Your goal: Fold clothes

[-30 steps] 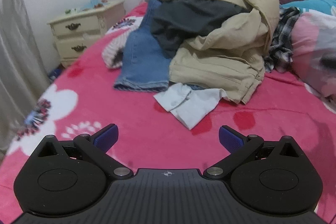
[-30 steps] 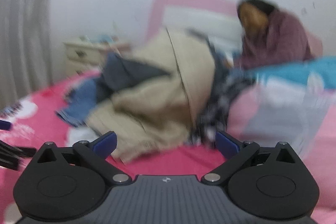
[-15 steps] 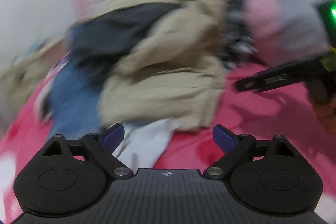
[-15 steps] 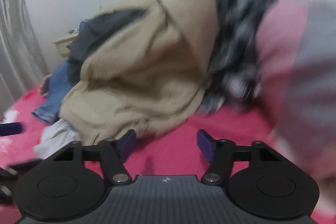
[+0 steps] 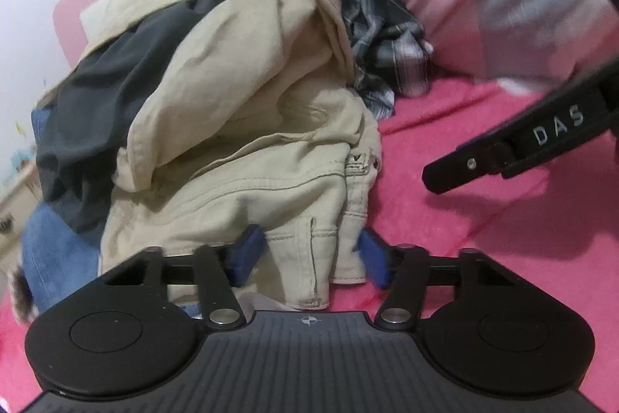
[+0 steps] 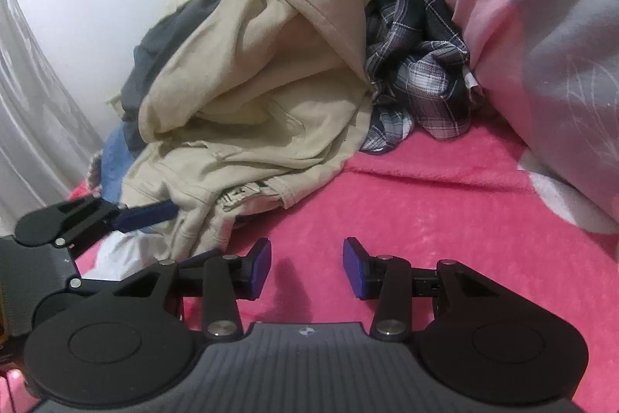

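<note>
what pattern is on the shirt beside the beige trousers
Dark grey and white plaid shirt; right wrist view.

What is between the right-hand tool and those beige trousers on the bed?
Nothing visible. Only bare pink blanket lies between the right gripper and the beige trousers. Its jaws, just closing, hold nothing.

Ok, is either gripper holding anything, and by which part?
Both have just been closing. Right gripper: nothing between its jaws. Left gripper: waistband of the beige trousers between them; firm grip cannot be told.

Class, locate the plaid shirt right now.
In both wrist views the plaid shirt lies crumpled on the pink blanket, wedged between the beige trousers and the pink-and-grey quilt.
</note>
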The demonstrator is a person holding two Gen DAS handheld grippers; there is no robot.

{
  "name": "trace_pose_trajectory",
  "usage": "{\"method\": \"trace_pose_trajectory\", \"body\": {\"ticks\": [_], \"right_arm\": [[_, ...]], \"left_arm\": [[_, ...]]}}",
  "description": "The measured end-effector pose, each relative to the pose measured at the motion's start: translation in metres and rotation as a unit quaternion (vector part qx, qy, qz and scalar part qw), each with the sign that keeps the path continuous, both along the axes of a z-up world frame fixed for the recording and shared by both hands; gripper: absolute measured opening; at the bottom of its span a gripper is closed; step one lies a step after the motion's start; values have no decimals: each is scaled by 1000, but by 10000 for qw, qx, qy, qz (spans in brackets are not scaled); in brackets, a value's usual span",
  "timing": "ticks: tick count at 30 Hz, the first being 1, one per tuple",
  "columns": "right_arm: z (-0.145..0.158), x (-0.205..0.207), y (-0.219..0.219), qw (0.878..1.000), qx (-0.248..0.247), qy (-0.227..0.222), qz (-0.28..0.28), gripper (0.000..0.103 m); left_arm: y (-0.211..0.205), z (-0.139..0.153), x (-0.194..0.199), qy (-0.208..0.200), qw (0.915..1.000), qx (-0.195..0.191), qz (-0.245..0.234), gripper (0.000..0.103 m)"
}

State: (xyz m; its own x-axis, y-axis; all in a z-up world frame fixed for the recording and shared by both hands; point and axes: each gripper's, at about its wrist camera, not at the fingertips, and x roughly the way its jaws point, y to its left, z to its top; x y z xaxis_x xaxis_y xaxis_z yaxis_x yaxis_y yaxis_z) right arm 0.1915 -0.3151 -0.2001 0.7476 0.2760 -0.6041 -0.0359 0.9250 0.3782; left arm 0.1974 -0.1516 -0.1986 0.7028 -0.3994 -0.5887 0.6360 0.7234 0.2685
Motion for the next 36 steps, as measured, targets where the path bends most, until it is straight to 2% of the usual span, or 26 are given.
{"method": "trace_pose_trajectory", "body": {"ticks": [3,6,8,10,13,15,16,18,19,21,23,25,30,32,36], "right_arm": [[4,4,-2,9989,471,2,59,45],[6,10,2,9955,935,29,173,47],[4,17,10,9942,1049,98,228,48],[-1,27,20,9936,1067,250,282,48],[-10,42,32,9951,835,484,198,46],[-13,47,37,9963,732,397,196,46],[-13,49,39,9969,678,346,213,44],[-14,52,41,9967,709,272,270,34],[-15,53,40,9957,828,265,314,23],[-11,50,36,9938,1028,109,411,17],[-2,44,34,9930,973,-198,638,9],[6,41,34,9923,880,-352,802,7],[20,34,36,9917,667,-554,952,6],[19,35,38,9925,629,-527,903,6],[6,48,40,9939,894,-234,606,9]], "left_arm": [[17,11,5,424,9981,-446,37,35],[34,20,9,647,9947,-794,63,36],[42,21,13,785,9924,-944,119,39],[45,20,17,927,9902,-1029,195,40],[44,17,18,812,9916,-947,330,42],[43,13,21,856,9905,-990,434,45],[42,12,21,857,9903,-992,453,45],[39,10,21,799,9912,-952,449,47],[38,9,19,761,9921,-906,426,48],[33,7,18,641,9941,-783,395,52],[29,5,15,473,9962,-628,379,52],[26,7,13,337,9968,-580,425,48],[35,18,13,449,9919,-1000,641,15],[37,22,13,499,9904,-1081,695,13],[31,24,19,556,9891,-1066,850,13]]}}
